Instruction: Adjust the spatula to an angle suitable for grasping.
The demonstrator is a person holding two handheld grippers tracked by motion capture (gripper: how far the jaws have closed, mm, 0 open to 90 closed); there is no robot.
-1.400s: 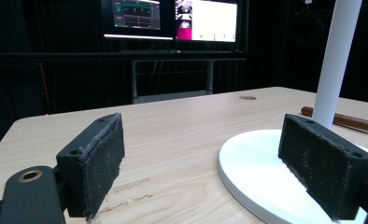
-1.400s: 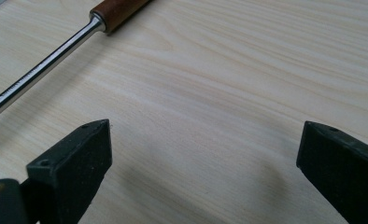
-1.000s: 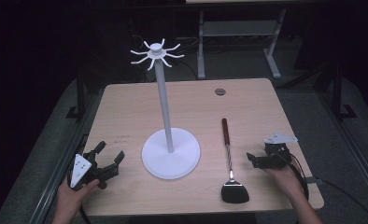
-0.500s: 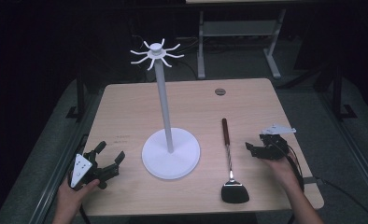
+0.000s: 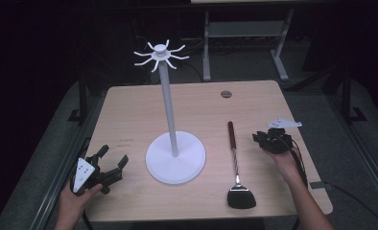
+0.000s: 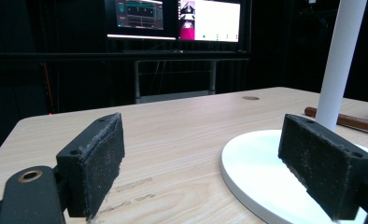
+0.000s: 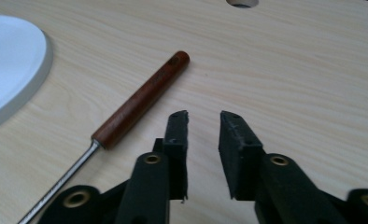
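Pale wood-grain table (image 5: 129, 115) with rounded corners stands in a dark room; no writing can be read. Bare tabletop lies open around a white round-based stand (image 5: 175, 158) topped with hooked arms. Just right of it lies a spatula (image 5: 235, 165), reddish wooden handle, thin metal shaft, black blade near the front edge. Right gripper (image 7: 203, 122), beside the handle, has just been closing, jaws narrow, nothing between. Left gripper (image 5: 114, 160) rests wide apart, empty.

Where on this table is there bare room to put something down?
The far strip of the table behind the white stand is bare, as is the left side beyond its base. It is tighter on the right, where the spatula lies between the stand and the right hand-held gripper.
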